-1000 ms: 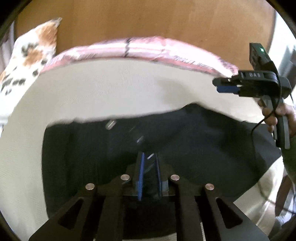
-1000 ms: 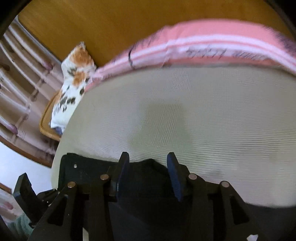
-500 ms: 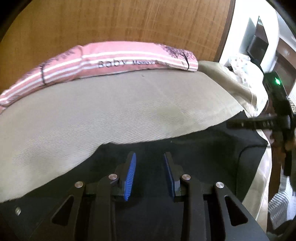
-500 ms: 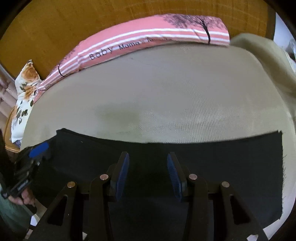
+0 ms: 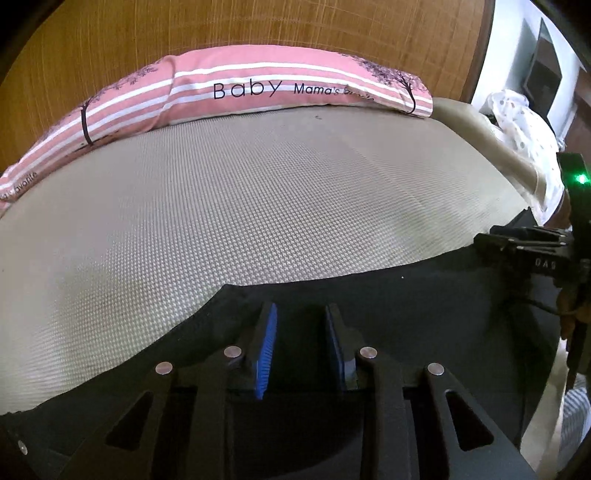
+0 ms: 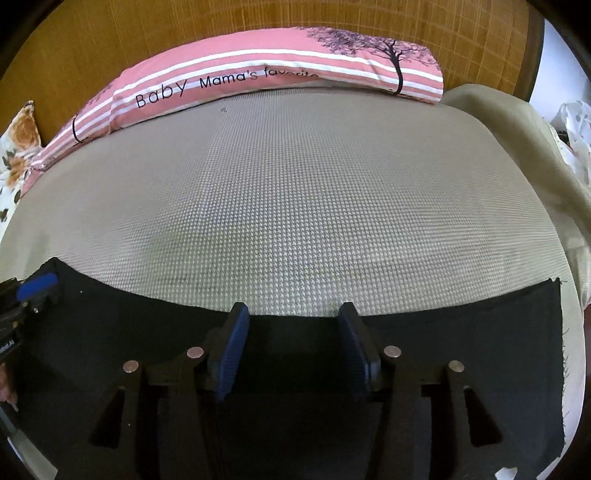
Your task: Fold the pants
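The black pants (image 5: 424, 295) lie flat across the near part of the bed, with their far edge straight in the right wrist view (image 6: 461, 332). My left gripper (image 5: 301, 308) hovers over the cloth near that edge. Its blue-padded fingers (image 5: 266, 343) stand apart and are closing slightly, and no cloth is pinched between them. My right gripper (image 6: 293, 308) sits over the same far edge with its jaws opening wide, and only flat cloth shows beneath the gap. Each gripper also shows at the edge of the other's view: right gripper (image 5: 532, 254), left gripper (image 6: 37, 286).
The bed has a beige woven cover (image 5: 258, 203). A pink striped pillow (image 5: 277, 88) lies along the wooden headboard (image 5: 258, 26). A floral pillow (image 6: 18, 147) sits at the far left and a white spotted cloth (image 5: 524, 118) at the far right.
A second ago the left gripper was pinched on raised black cloth. Both grippers have since come down, the pants have been laid flat, and both pairs of fingers now stand apart.
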`<state>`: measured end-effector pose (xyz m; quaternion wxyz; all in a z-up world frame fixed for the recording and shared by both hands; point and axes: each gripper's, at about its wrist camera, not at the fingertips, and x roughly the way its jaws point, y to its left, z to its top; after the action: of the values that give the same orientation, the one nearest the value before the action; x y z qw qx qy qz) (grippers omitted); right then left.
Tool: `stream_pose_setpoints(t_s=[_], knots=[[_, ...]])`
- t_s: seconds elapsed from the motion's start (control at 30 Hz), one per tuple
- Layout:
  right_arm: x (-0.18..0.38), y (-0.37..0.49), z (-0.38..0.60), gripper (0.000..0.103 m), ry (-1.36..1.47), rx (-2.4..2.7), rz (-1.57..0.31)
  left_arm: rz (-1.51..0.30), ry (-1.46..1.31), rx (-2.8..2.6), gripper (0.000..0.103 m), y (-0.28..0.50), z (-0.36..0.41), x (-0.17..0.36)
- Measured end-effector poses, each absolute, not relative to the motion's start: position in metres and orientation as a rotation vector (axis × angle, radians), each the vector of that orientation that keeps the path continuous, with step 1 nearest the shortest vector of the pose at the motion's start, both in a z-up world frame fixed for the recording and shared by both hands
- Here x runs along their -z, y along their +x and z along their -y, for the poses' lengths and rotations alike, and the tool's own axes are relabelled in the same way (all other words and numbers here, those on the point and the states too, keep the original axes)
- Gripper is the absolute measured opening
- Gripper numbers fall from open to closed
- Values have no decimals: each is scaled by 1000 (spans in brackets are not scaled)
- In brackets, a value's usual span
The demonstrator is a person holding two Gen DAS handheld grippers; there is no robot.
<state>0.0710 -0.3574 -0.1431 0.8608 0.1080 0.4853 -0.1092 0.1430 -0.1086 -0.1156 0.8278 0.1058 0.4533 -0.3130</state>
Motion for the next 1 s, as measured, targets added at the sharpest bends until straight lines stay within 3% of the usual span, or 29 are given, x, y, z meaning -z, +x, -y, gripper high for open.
stream_pose_setpoints(t_s=[0.17,0.37,0.7,0.77,1.0], knots=[[111,43,388,52,486,150,-954,-982,219,663,32,133,103,104],[85,-20,415,55,567,191,-908,-960,254,679,37,87,78,97],[146,-105,441,56,618,384,-1038,-994,343,719,42,12,53,116],[147,-126,451,50,663,382,-983,-1007,329,722,43,2,44,116],[138,-169,476,57,744,451,-919,-1046,284,690,43,-4,23,108]])
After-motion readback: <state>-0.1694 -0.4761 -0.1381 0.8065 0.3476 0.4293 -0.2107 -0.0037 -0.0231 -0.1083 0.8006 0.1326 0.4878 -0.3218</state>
